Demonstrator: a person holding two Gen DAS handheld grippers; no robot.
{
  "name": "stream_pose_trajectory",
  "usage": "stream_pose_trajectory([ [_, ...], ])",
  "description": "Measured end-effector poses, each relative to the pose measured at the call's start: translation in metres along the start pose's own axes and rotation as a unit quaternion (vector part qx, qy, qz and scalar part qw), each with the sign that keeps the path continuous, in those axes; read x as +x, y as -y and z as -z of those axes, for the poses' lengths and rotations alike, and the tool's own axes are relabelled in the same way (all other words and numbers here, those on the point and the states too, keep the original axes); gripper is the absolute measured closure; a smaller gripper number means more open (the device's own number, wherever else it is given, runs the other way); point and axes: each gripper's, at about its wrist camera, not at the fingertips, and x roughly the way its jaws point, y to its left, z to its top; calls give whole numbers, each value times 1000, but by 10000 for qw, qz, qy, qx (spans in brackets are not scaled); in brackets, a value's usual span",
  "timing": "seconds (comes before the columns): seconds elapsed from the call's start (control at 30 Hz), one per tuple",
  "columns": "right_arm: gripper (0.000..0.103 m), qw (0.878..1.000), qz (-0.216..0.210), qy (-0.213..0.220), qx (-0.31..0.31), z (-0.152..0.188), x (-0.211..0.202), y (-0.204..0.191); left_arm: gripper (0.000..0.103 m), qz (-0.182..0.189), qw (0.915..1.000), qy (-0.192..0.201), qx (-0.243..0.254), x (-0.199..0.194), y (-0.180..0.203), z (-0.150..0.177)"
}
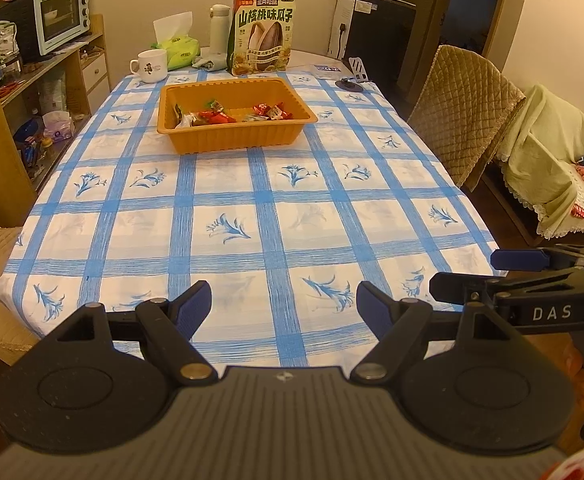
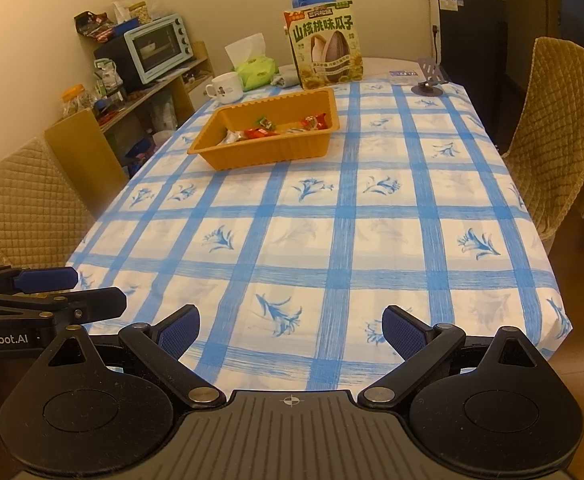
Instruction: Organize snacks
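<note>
- Hovering over the near edge of the tablecloth (image 1: 275, 208), the left gripper (image 1: 283, 306) and right gripper (image 2: 291, 330) both stand with jaws apart, holding nothing.
- Well beyond them sits the orange tray (image 1: 233, 136); the wrapped snacks (image 1: 215, 117) lie loose inside it.
- These look light, crinkly and slippery; pinching a wrapper's middle seems safest.
- Just behind the tray stands the sunflower seed bag (image 1: 263, 36), soft-sided and best gripped at its top edge.
</note>
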Motion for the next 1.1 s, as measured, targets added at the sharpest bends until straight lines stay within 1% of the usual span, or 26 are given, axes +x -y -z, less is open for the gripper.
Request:
stream_pose_trajectory([
  [1.1, 6, 10000, -34, 9, -15, 0, 1, 3, 25, -26, 10000, 38, -10, -2, 1, 1],
])
